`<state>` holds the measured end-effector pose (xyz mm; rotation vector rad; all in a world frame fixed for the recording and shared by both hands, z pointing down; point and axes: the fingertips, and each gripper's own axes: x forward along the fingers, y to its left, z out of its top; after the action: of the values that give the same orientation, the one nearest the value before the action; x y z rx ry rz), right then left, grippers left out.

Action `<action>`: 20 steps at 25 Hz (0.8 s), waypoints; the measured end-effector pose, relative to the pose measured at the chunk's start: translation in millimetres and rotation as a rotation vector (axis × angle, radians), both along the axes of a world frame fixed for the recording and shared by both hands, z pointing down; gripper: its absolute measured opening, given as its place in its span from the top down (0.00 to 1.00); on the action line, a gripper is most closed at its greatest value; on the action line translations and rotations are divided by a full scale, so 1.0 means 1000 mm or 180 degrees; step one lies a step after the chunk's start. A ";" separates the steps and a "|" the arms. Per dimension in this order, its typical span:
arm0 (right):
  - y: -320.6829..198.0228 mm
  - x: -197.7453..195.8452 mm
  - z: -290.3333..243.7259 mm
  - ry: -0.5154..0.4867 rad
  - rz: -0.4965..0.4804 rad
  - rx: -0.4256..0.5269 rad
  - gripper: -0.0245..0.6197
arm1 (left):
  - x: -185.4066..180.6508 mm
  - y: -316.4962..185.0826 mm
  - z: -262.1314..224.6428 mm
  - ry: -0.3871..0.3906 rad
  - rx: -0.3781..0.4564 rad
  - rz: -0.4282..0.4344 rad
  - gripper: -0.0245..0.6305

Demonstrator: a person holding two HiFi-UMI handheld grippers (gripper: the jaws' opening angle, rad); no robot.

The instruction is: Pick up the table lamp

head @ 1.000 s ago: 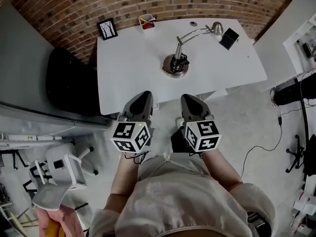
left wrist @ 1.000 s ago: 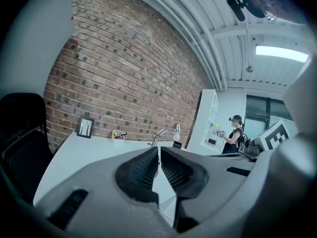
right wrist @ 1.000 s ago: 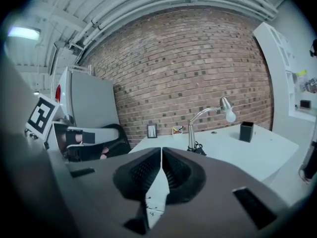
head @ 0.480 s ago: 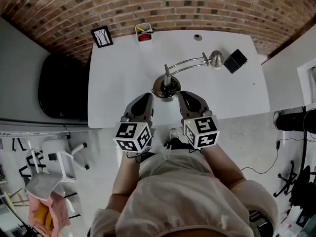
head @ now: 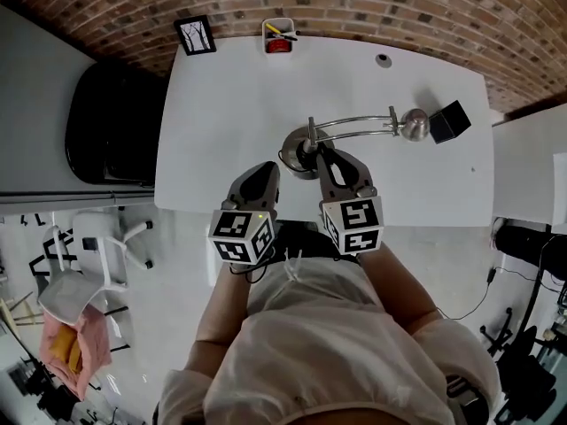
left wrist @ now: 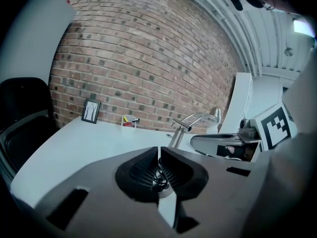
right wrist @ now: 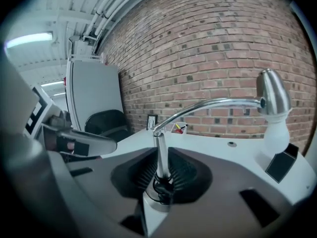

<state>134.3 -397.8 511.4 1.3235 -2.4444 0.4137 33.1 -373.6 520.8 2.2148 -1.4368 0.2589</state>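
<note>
Table lamp (head: 292,153) stands on the white surface (head: 221,104), close to its near edge. Left gripper (head: 266,168) hovers just left of the lamp's round base, its fingers shut and empty. Right gripper (head: 324,152) is at the base, its fingers all but closed, with the upright stem lined up just ahead of their tips, ungripped. The lamp's curved arm reaches right toward a black box (head: 450,120).
</note>
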 end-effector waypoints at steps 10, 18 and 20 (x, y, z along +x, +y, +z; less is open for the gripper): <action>-0.037 -0.038 0.016 0.0144 -0.0102 0.0163 0.65 | -0.007 -0.014 0.057 0.0127 -0.0483 0.0069 0.92; -0.066 -0.052 0.031 0.0240 -0.0046 0.0071 0.65 | -0.013 -0.026 0.111 0.0181 -0.0822 0.0049 0.92; -0.069 -0.055 0.036 0.0274 -0.0052 0.0050 0.65 | -0.013 -0.028 0.119 0.0264 -0.0882 0.0023 0.92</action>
<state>79.6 -467.1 547.4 1.2992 -2.3907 0.3271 20.1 -401.8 639.6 1.9832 -1.2658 0.3425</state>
